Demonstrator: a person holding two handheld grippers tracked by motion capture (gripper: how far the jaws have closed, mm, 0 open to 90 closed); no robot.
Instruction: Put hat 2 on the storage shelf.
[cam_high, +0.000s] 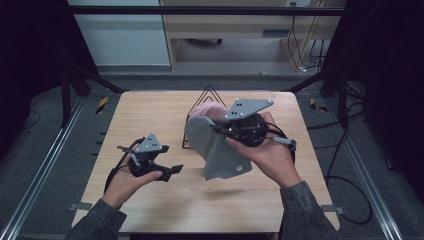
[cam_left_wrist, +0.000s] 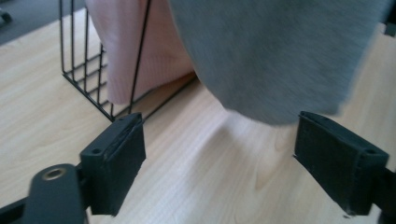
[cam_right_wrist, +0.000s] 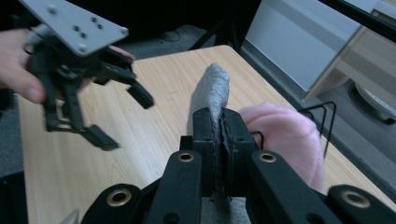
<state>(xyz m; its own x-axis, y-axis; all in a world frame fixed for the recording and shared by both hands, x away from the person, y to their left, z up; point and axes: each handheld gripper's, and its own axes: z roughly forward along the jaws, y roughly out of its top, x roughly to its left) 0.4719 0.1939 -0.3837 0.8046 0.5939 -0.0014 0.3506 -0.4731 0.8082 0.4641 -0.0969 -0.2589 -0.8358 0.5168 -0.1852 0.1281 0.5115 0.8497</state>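
Right gripper (cam_high: 220, 128) is clamped on the grey cloth (cam_high: 217, 150), dangling it just beside the wire rack (cam_high: 200, 117) near the table's (cam_high: 150, 107) far edge, probably to fold it. Left gripper (cam_high: 167, 170), jaws apart, waits empty nearby.

The cloth (cam_high: 220, 150) is plain grey, with 1 small pale round mark near its lower corner. The garment (cam_right_wrist: 285, 135) behind it is soft pink, ribbed at the hem. The wire rack (cam_high: 202, 107) is black. The desk (cam_high: 150, 115) is light wood with faint grain. Both grippers, left gripper (cam_high: 170, 172) and right gripper (cam_right_wrist: 219, 140), are black, each topped by a grey plate. The sleeves (cam_high: 100, 220) are grey-green.
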